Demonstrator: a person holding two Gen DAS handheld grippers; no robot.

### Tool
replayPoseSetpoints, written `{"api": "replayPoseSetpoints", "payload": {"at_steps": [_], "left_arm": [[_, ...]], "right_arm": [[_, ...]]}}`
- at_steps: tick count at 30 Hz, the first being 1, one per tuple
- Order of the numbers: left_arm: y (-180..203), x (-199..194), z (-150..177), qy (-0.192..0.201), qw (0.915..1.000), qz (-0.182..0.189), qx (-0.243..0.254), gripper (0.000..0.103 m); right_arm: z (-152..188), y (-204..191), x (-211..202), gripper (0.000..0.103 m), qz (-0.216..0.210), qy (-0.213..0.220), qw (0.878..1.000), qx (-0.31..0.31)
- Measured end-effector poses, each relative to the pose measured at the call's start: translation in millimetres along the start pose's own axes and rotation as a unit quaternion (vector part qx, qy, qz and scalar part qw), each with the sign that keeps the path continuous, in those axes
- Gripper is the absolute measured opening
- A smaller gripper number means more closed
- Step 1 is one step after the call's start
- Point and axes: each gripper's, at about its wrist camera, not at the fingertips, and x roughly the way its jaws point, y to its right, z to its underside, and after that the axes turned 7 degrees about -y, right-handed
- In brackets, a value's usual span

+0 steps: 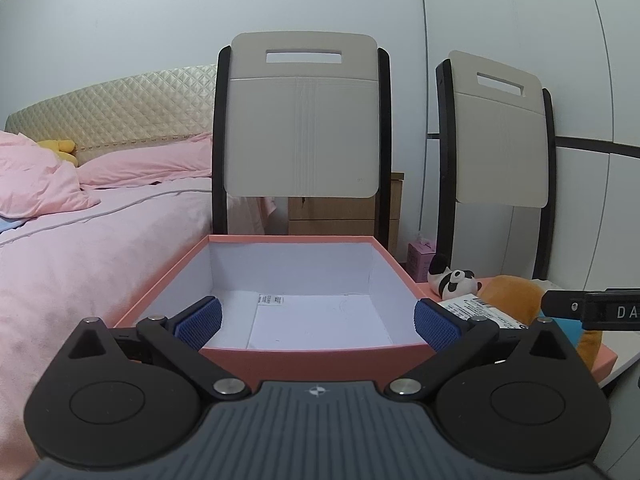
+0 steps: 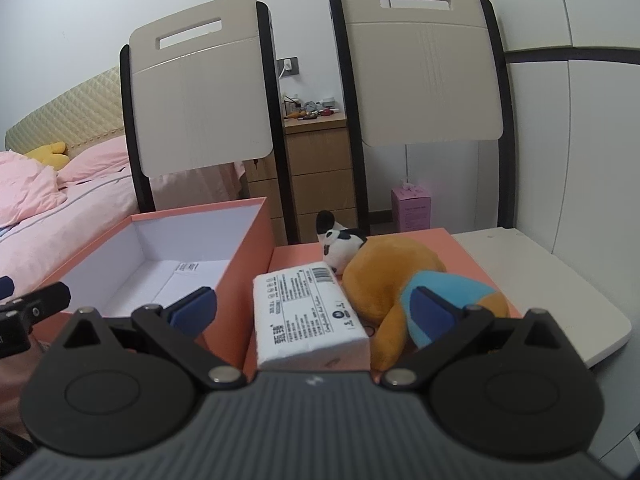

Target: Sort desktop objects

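An open salmon-pink box [image 1: 172,276] with a white inside stands ahead of my left gripper [image 1: 318,324], which is open and empty at the box's near wall. The box also shows in the right wrist view [image 2: 246,248]. To its right lies the flat pink lid [image 2: 460,248]. On the lid are a white tissue pack [image 2: 308,312], an orange and blue plush toy [image 2: 400,280] and a small panda plush [image 2: 340,244]. My right gripper [image 2: 314,308] is open, its fingers on either side of the tissue pack, not touching it.
Two chairs [image 2: 200,92] [image 2: 424,64] stand behind the box and lid. A pink bed [image 1: 80,220] is at the left. A wooden drawer unit [image 2: 320,168] and a small pink carton [image 2: 412,208] are behind. A white tabletop [image 2: 560,288] lies under the lid at the right.
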Motion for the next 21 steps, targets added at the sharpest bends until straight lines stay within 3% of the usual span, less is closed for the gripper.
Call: {"api": "replayPoseSetpoints", "payload": {"at_steps": [21], "left_arm": [[2, -3, -1, 0.006, 1.0, 0.005, 0.004, 0.103]], "right_arm": [[2, 13, -3, 0.103, -0.004, 0.022, 1.0, 0.017]]}}
